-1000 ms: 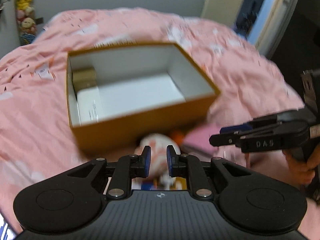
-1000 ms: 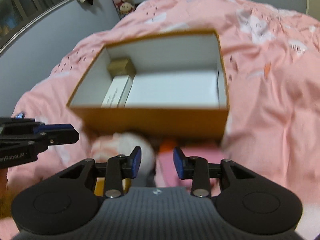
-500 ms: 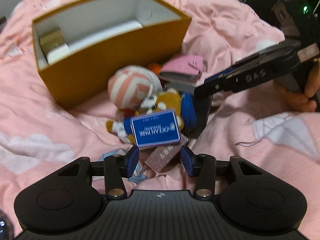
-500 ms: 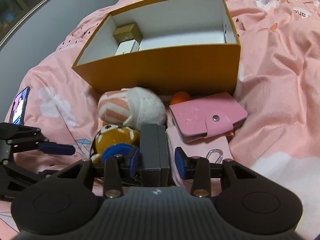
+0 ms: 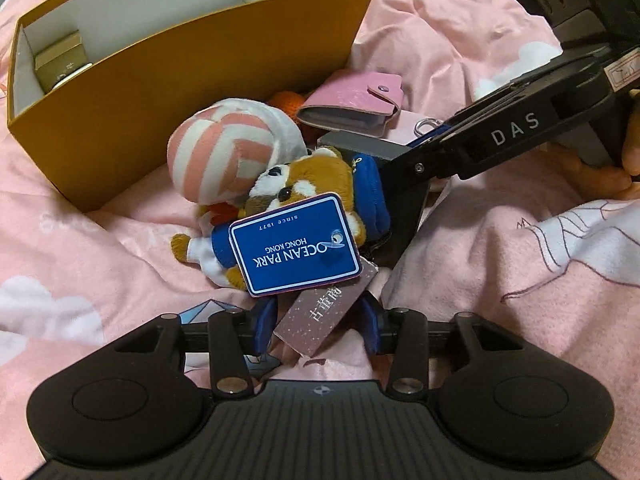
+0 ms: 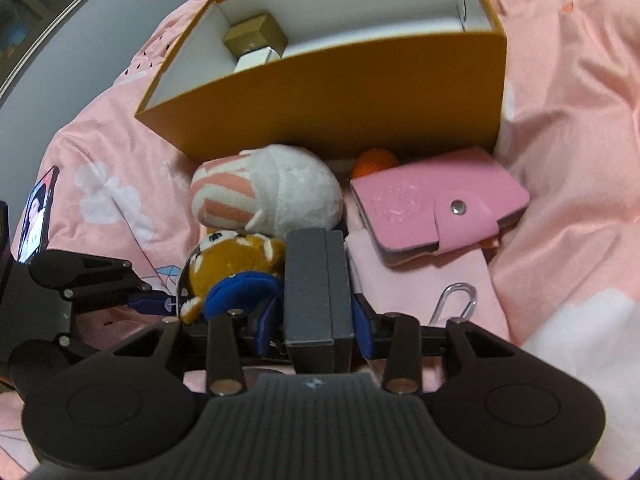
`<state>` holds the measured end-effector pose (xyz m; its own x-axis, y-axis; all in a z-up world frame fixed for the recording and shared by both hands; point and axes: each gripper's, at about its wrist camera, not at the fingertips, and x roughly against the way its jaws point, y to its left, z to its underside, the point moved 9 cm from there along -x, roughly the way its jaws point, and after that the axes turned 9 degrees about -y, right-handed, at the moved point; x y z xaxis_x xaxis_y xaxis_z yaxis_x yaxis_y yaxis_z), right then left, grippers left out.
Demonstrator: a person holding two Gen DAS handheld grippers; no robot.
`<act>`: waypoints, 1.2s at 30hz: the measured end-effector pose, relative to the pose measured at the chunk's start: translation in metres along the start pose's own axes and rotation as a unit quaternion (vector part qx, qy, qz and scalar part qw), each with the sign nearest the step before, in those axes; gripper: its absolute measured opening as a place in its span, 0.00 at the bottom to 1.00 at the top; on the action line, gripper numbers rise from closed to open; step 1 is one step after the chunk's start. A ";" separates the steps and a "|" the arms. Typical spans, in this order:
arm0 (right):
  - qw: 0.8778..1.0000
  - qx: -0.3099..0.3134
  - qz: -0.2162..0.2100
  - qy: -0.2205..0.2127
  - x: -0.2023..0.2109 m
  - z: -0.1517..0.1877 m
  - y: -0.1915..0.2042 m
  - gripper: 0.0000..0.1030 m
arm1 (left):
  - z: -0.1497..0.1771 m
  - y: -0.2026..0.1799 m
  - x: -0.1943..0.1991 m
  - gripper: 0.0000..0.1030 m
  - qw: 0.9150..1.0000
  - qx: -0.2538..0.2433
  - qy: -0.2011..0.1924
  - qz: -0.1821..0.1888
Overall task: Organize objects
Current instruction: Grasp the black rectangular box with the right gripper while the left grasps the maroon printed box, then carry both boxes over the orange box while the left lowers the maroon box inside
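Landmark: orange box (image 5: 192, 92), open-topped with a white inside, on a pink bedspread (image 5: 100, 248).

1. Small gold carton (image 6: 256, 34) and a white carton (image 6: 256, 60) just in front of it: inside the box, at its left end.
2. Phone (image 6: 38, 216), screen lit: well left of the box, on the bedspread.
3. Striped pink-and-white plush (image 5: 224, 148): against the box's front wall, towards its left.
4. Brown plush animal (image 5: 316, 180) with a blue tag (image 5: 296, 244) reading OCEAN PARK: in front of the striped plush, further from the box.
5. Left gripper (image 5: 318, 326): nearest the camera, in front of the box. Its jaws have just been closing and stand apart around a speckled pink card (image 5: 320, 316); the pads do not press it.
6. Dark grey case (image 6: 318, 288): in front of the box's middle, beside the plush animal. Right gripper (image 6: 316, 320): both pads lie against its sides, clamping it.
7. Orange ball (image 6: 376, 162): at the foot of the box's front wall, partly hidden.
8. Pink wallet (image 6: 436, 204), snap closed: before the box's right end, lying on a pale pink pouch (image 6: 420, 280) with a metal clip (image 6: 456, 304).
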<state>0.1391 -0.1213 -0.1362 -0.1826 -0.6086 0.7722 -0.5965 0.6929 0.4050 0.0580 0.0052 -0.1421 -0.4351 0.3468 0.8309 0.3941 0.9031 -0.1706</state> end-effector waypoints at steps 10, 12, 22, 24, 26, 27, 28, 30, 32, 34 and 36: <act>1.000 0.018 0.010 -0.015 0.020 -0.002 0.004 0.35 | -0.004 -0.001 0.031 0.30 0.996 0.082 -0.019 0.001; 0.999 0.021 0.012 -0.026 0.028 -0.006 0.004 0.35 | -0.008 -0.003 0.042 0.28 0.995 0.094 -0.032 0.003; 0.996 0.022 0.003 -0.087 0.071 -0.032 0.014 0.35 | -0.041 -0.007 0.096 0.25 0.987 0.113 -0.113 -0.002; 0.995 0.018 -0.004 -0.099 0.077 -0.040 0.017 0.35 | -0.053 -0.006 0.108 0.24 0.983 0.119 -0.137 -0.006; 0.994 0.016 -0.008 -0.109 0.081 -0.049 0.020 0.35 | -0.064 -0.003 0.119 0.24 0.979 0.126 -0.161 -0.010; 0.993 0.016 -0.010 -0.114 0.083 -0.055 0.022 0.35 | -0.070 -0.002 0.123 0.24 0.977 0.126 -0.172 -0.014; 0.993 0.017 -0.012 -0.119 0.085 -0.060 0.023 0.35 | -0.077 0.000 0.127 0.24 0.975 0.125 -0.183 -0.022; 0.991 0.021 -0.015 -0.132 0.090 -0.072 0.027 0.35 | -0.091 0.004 0.134 0.24 0.971 0.119 -0.203 -0.043; 0.989 0.027 -0.018 -0.146 0.095 -0.085 0.032 0.35 | -0.106 0.008 0.139 0.24 0.967 0.105 -0.221 -0.062; 0.986 0.032 -0.018 -0.162 0.099 -0.101 0.035 0.35 | -0.122 0.011 0.143 0.24 0.964 0.085 -0.241 -0.080; 0.983 0.032 -0.019 -0.178 0.102 -0.119 0.036 0.35 | -0.138 0.014 0.141 0.24 0.959 0.063 -0.258 -0.103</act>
<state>0.1919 -0.1123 0.0152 -0.4144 -0.7378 0.5329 -0.6536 0.6487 0.3898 0.1136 0.0316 0.0462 -0.8484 0.2079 0.4868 0.1701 0.9780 -0.1211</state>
